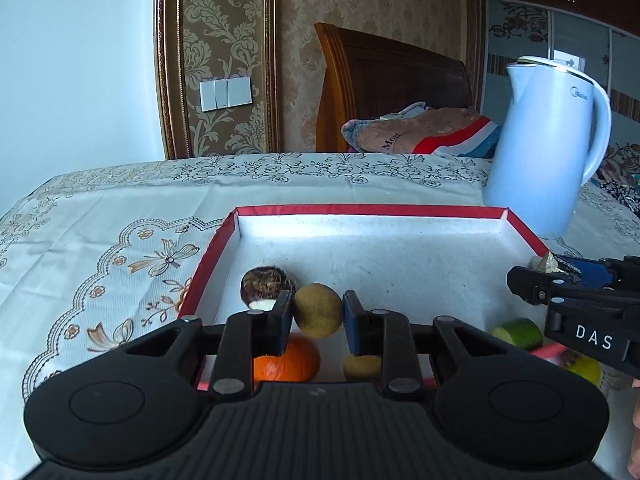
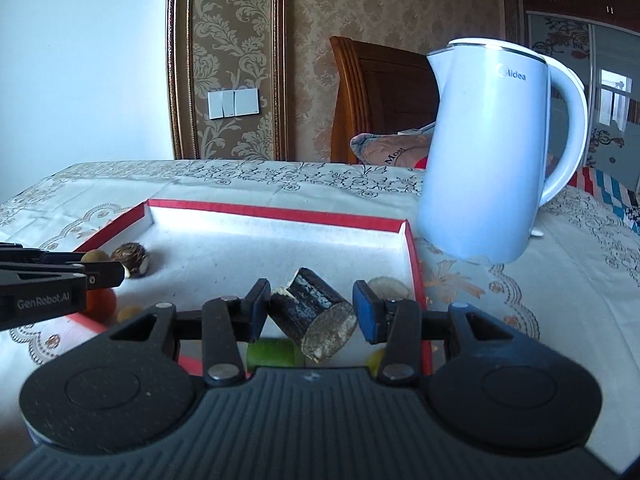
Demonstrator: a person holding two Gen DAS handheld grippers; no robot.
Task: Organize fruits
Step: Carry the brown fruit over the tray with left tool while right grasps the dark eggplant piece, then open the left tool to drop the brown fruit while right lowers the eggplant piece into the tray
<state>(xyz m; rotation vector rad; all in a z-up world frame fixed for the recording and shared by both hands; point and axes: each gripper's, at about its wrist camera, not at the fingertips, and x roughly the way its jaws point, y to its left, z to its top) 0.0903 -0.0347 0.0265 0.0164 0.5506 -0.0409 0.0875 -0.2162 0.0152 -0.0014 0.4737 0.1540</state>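
Both grippers carry fruit above the shallow red-rimmed, white-lined cardboard tray [image 1: 400, 212] on the desk [image 1: 120, 216].
Left gripper [image 1: 318, 314] is clamped on a round tan-brown fruit [image 1: 318, 310]; right gripper [image 2: 312, 312] is clamped on a dark, cut sugarcane-like stub [image 2: 316, 316]. Lower each onto bare lining, clear of the orange [image 1: 298, 360], before releasing.

Right gripper [image 2: 311, 314] clamps a dark sugarcane segment [image 2: 314, 314] between its pads, tilted; red-rimmed tray [image 2: 280, 213] lies beyond the jaws; white kettle [image 2: 486, 152] stands beyond, rightward.
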